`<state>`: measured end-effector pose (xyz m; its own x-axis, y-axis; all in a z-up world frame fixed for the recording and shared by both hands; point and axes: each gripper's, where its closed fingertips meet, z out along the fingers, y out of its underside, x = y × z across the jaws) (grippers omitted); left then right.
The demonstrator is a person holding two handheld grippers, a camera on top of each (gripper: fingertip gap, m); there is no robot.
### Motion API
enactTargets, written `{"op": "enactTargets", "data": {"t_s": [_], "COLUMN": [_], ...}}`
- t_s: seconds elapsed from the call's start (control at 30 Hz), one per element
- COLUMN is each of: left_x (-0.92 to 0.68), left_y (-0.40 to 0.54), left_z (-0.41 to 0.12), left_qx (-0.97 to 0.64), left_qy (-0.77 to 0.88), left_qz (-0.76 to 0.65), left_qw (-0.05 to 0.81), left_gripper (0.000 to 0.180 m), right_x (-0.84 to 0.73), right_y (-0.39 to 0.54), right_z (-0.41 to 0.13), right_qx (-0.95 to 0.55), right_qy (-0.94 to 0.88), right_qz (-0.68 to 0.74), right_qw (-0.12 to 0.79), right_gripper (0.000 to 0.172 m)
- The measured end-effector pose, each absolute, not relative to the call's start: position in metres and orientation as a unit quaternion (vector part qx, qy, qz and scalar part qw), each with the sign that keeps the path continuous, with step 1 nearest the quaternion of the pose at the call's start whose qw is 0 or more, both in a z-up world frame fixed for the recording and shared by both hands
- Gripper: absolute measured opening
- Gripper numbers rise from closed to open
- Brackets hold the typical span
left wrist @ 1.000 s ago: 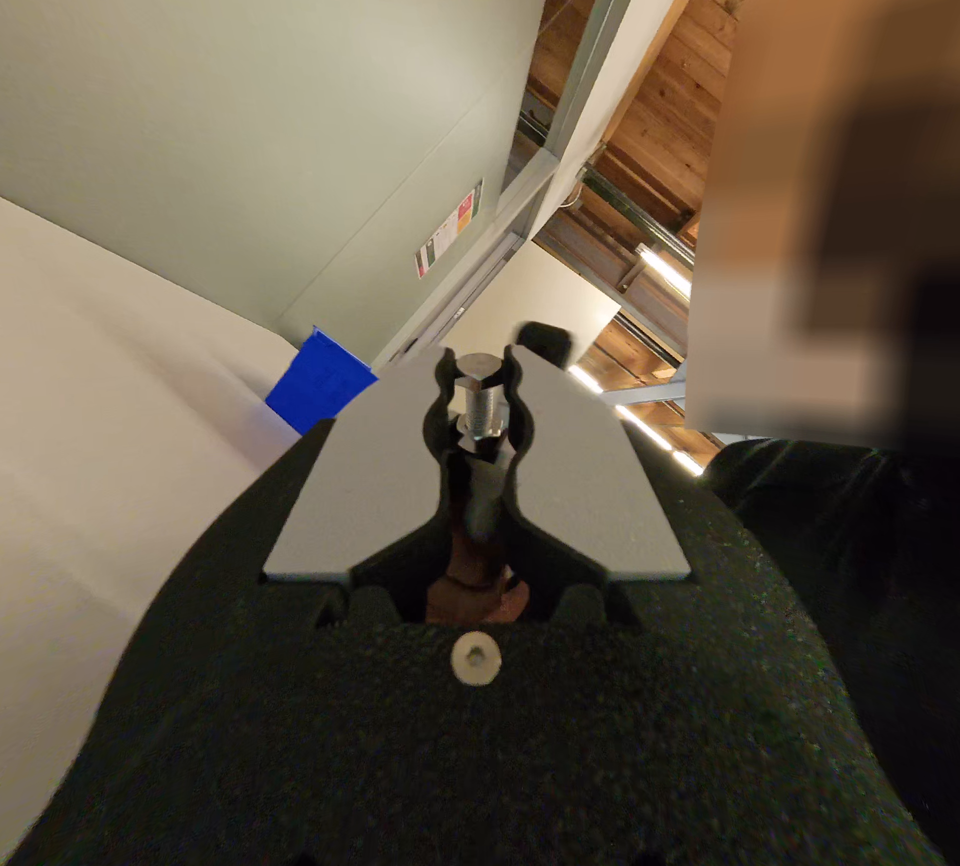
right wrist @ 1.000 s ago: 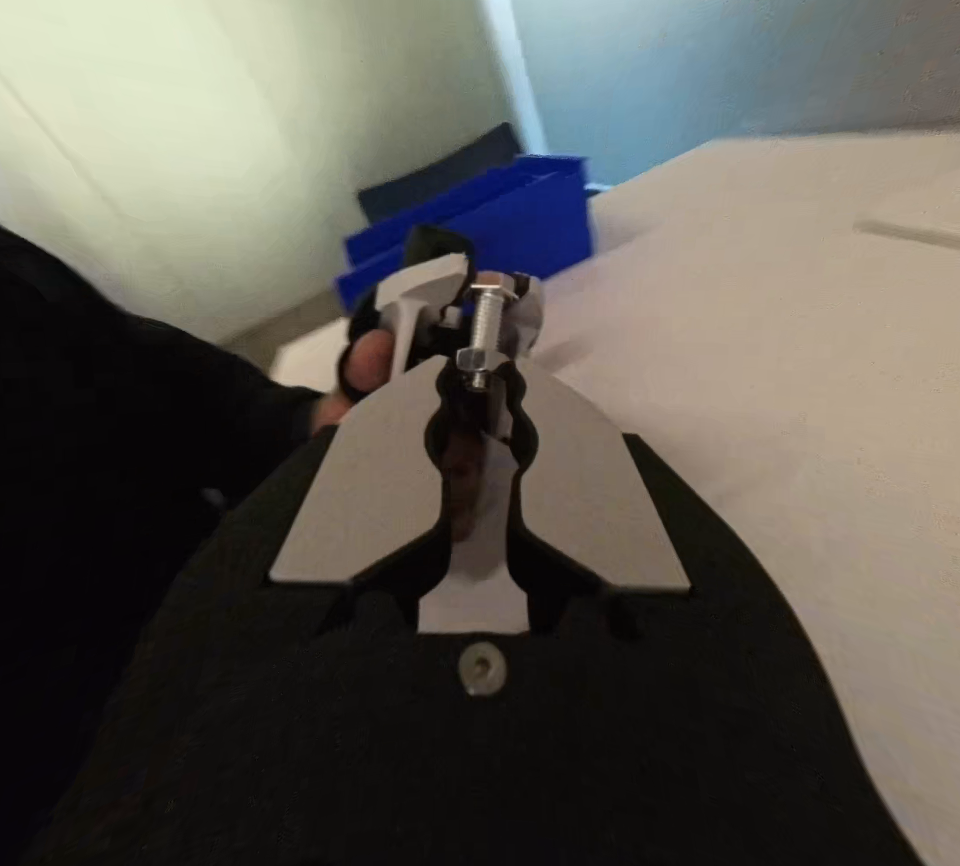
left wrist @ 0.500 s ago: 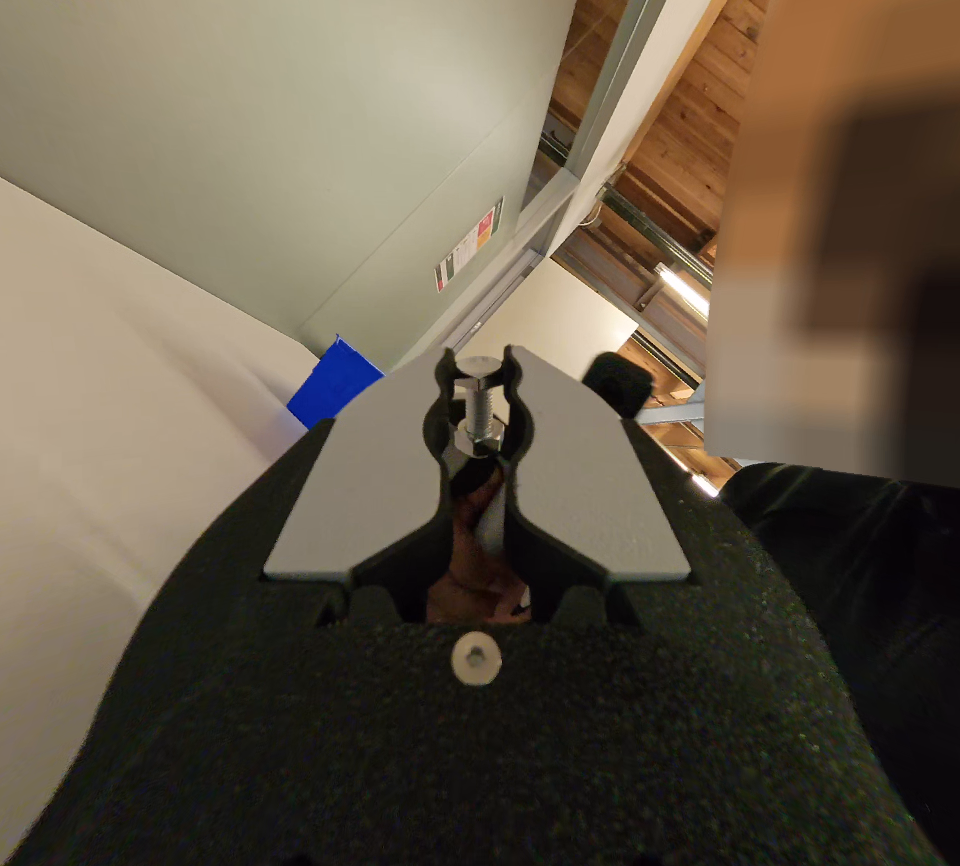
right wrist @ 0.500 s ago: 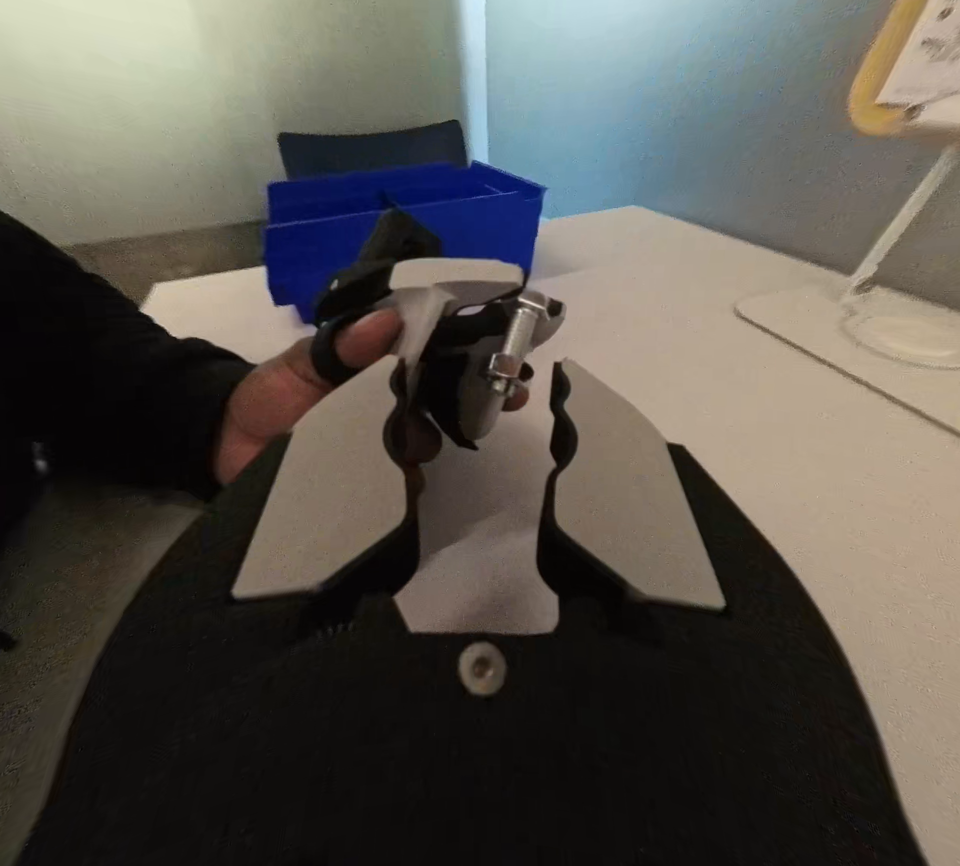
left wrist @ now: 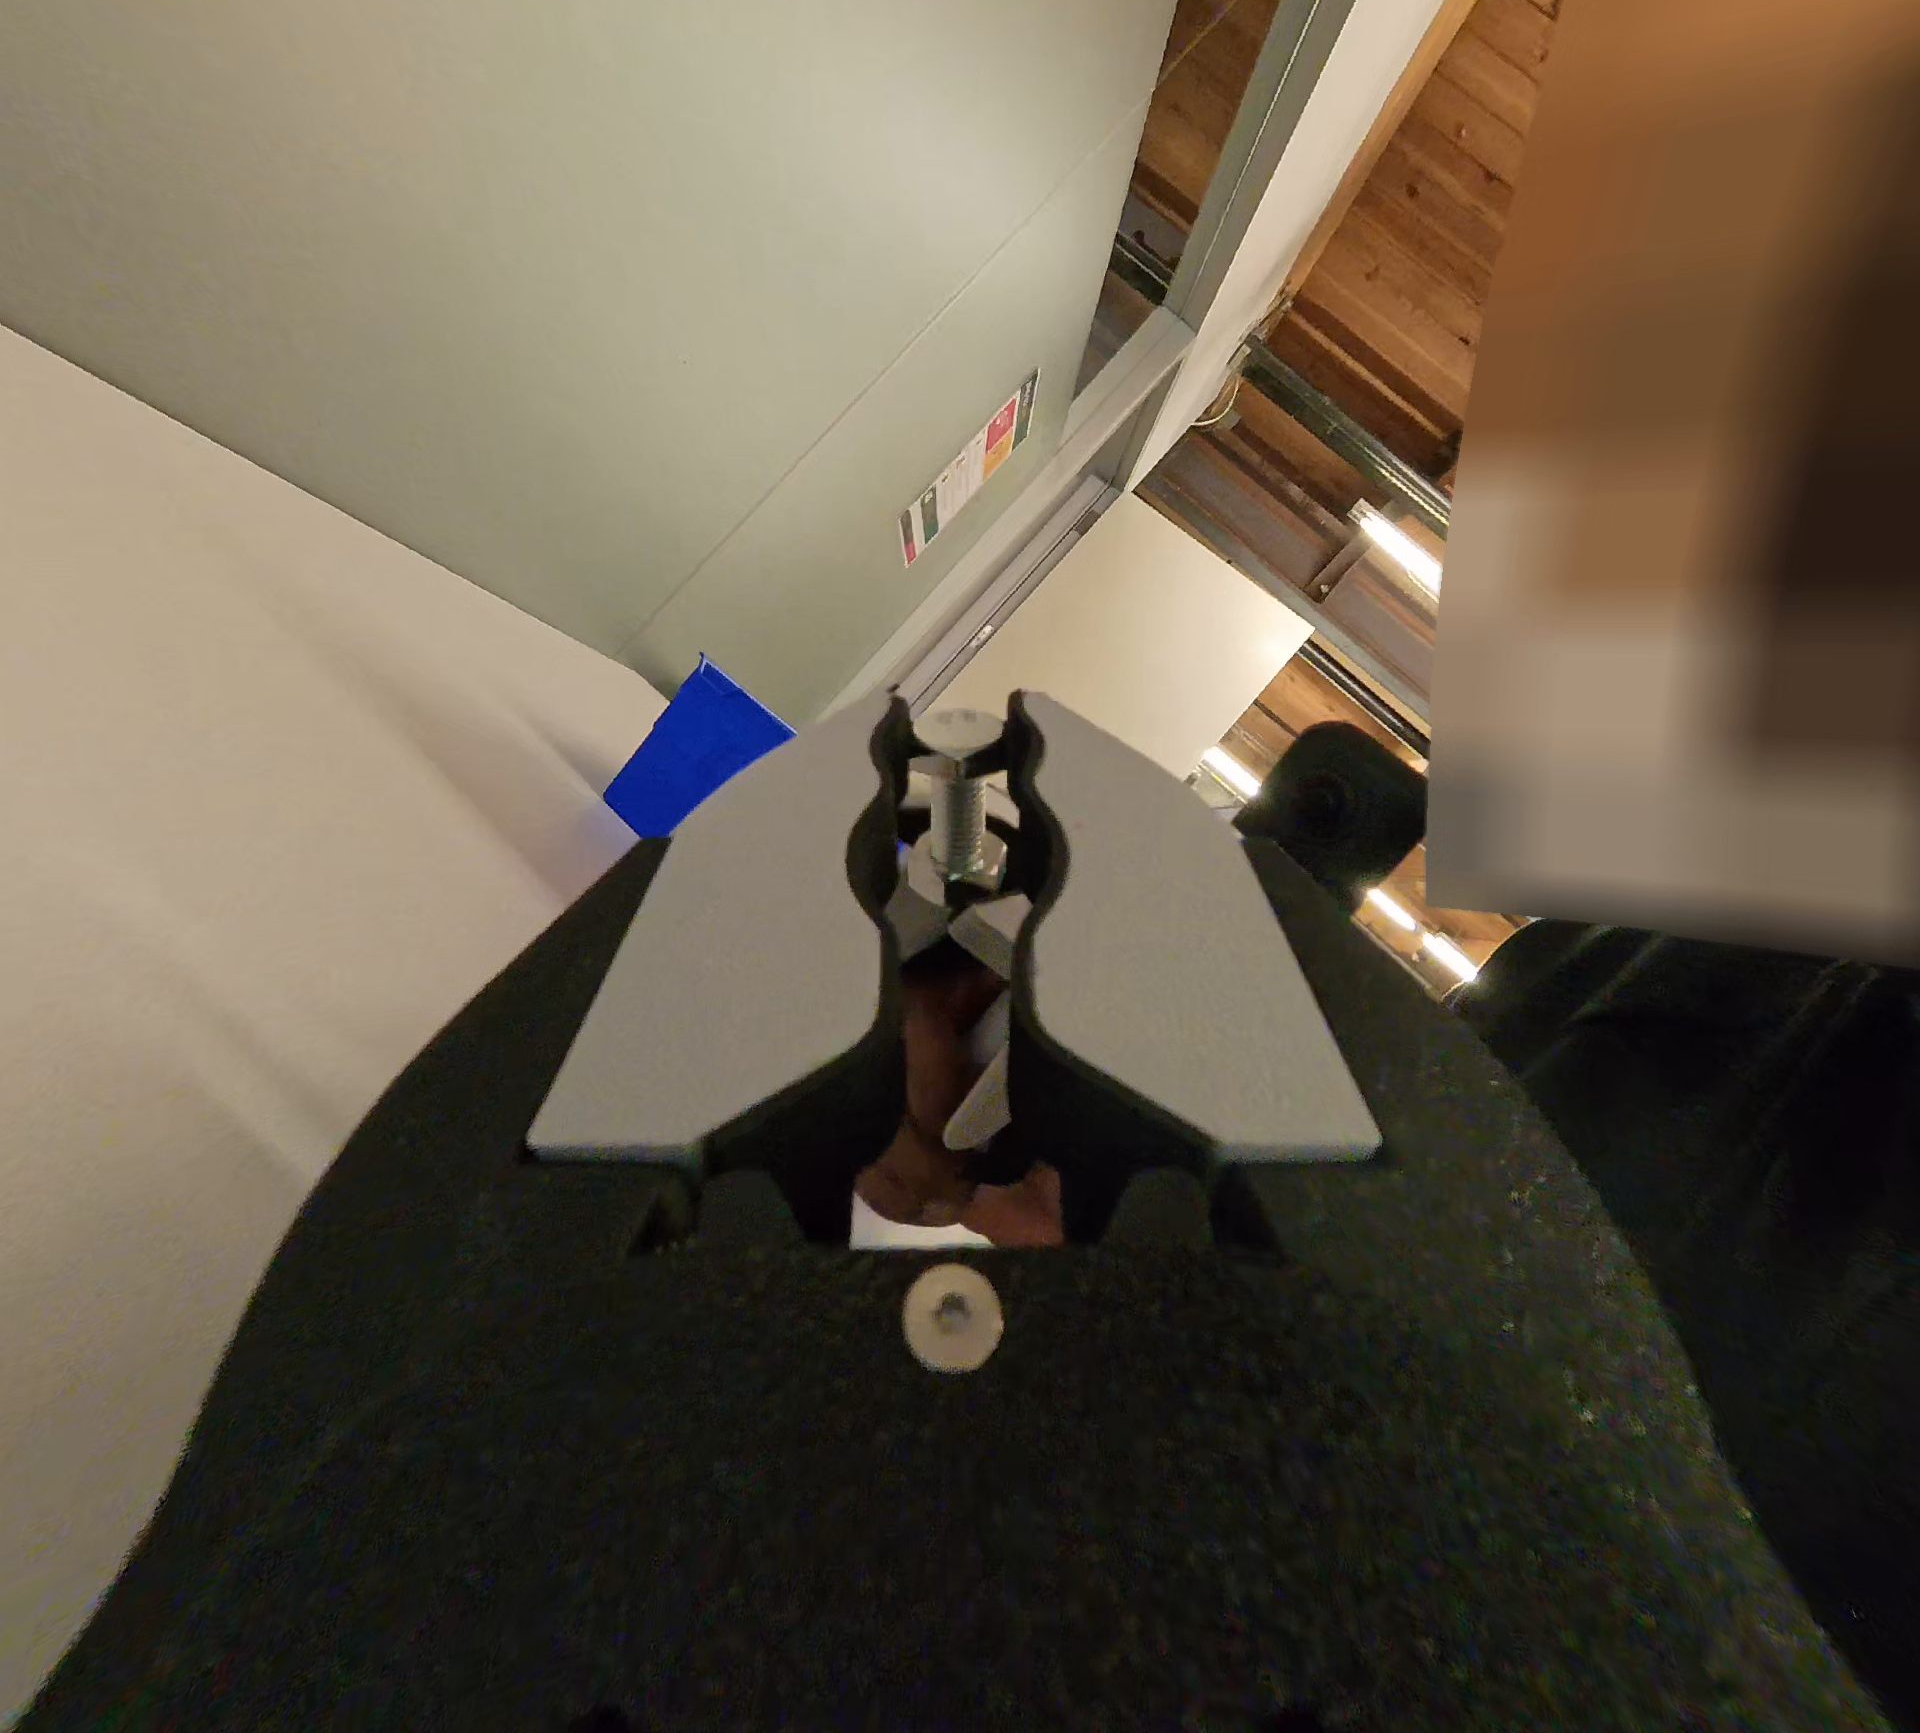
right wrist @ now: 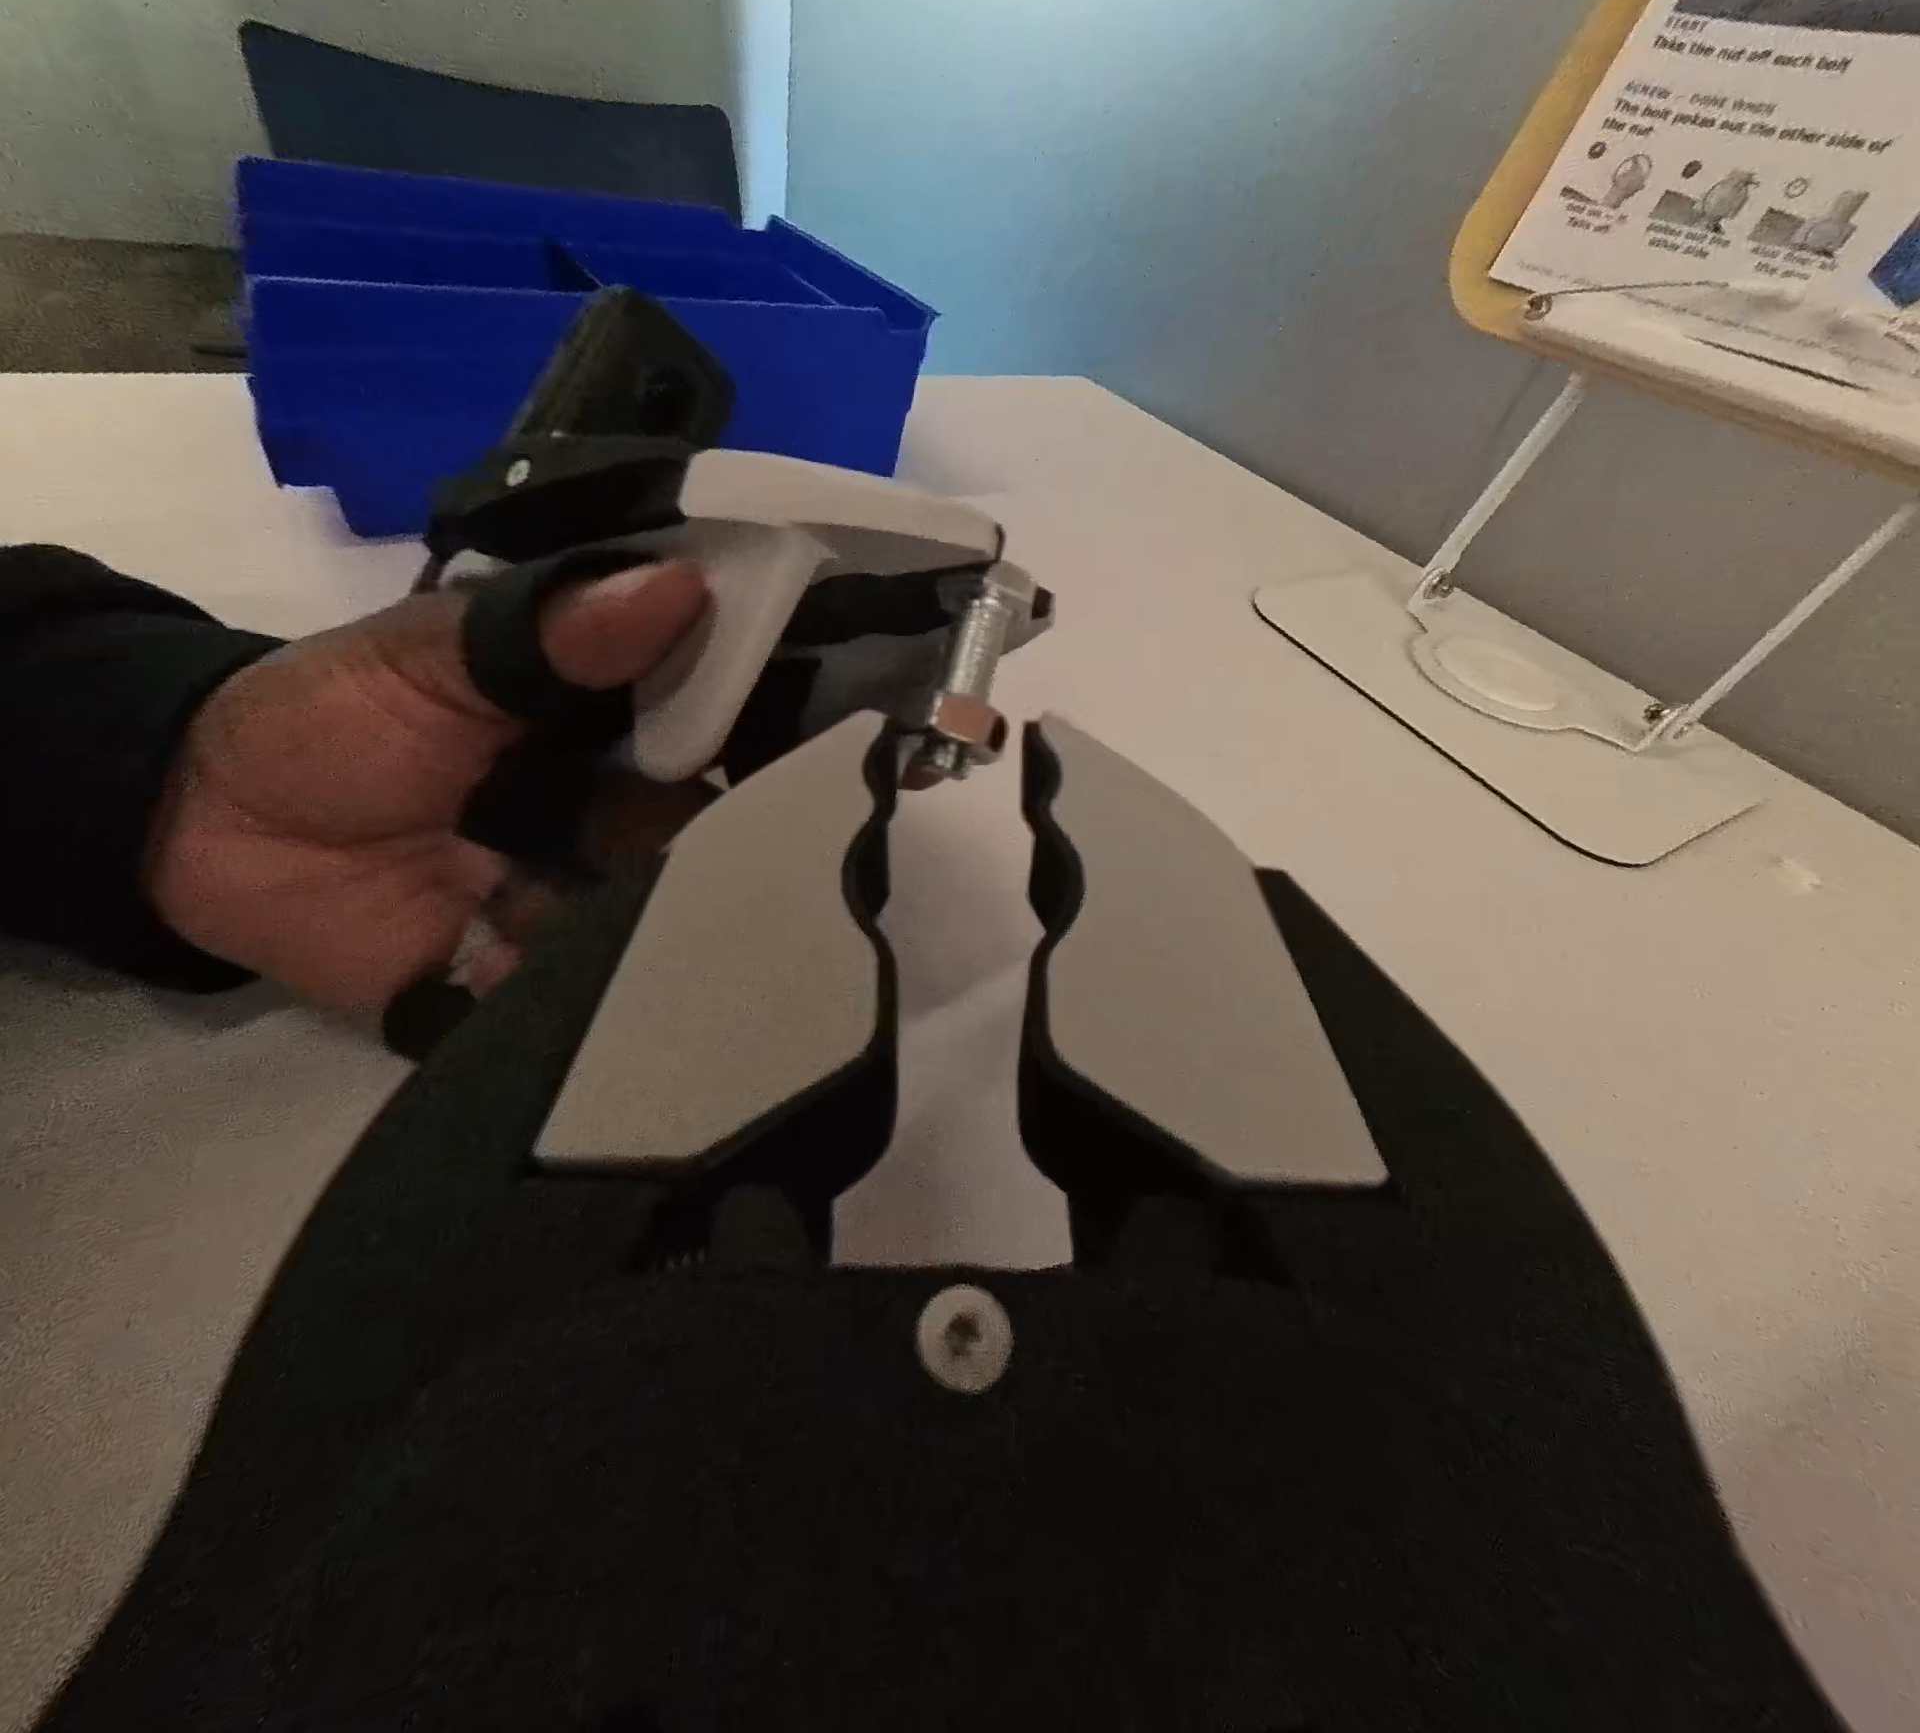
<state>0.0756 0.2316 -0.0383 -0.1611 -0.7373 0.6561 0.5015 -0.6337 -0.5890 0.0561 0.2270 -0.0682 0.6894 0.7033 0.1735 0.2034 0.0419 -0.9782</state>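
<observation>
Left gripper (left wrist: pixel 956 727), jaws narrow, clamps the hexagonal head of a silver bolt (left wrist: pixel 958 805); its threaded shank runs back between the pads to a nut (right wrist: pixel 961 729) near its end. Right gripper (right wrist: pixel 951 738), jaws parted with the pads clear of the metal, sits with its fingertips just beside the nut; contact at the left pad is uncertain. Blue bin (right wrist: pixel 540 353) and document stand (right wrist: pixel 1558 644) rest on the white table (right wrist: pixel 1195 540).

We see the left wrist view tilted up past its own fingers toward wall and wooden ceiling; the right wrist view looks level over the white table (right wrist: pixel 1299 1008), close behind the bolt (right wrist: pixel 971 649). Both share the bolt and blue bin (right wrist: pixel 582 353)
</observation>
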Motion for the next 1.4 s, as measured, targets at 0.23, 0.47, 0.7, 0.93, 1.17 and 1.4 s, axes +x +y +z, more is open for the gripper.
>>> {"op": "enactTargets", "data": {"t_s": [0.23, 0.47, 0.7, 0.93, 1.17, 1.4], "left_x": [0.075, 0.067, 0.068, 0.076, 0.074, 0.073], "left_y": [0.224, 0.236, 0.238, 0.223, 0.224, 0.232], "left_z": [-0.033, -0.033, -0.038, -0.033, -0.03, -0.036], "left_qx": [-0.474, -0.47, -0.492, -0.481, -0.458, -0.488], "left_qy": [0.135, 0.085, 0.089, 0.141, 0.116, 0.105], "left_qz": [-0.776, -0.787, -0.758, -0.759, -0.795, -0.761], "left_qw": [0.393, 0.391, 0.418, 0.416, 0.38, 0.414], "left_gripper": [0.017, 0.017, 0.017, 0.017, 0.017, 0.016], "right_x": [0.042, 0.054, 0.048, 0.044, 0.06, 0.05], "right_y": [0.21, 0.225, 0.226, 0.212, 0.221, 0.223], "right_z": [-0.061, -0.062, -0.072, -0.061, -0.048, -0.062], "right_qx": [-0.662, -0.626, -0.688, -0.657, -0.566, -0.662], "right_qy": [-0.192, -0.107, -0.256, -0.234, -0.085, -0.254], "right_qz": [0.597, 0.666, 0.371, 0.522, 0.735, 0.423], "right_qw": [0.41, 0.391, 0.569, 0.49, 0.364, 0.565], "right_gripper": [0.019, 0.046, 0.046, 0.02, 0.031, 0.042]}}
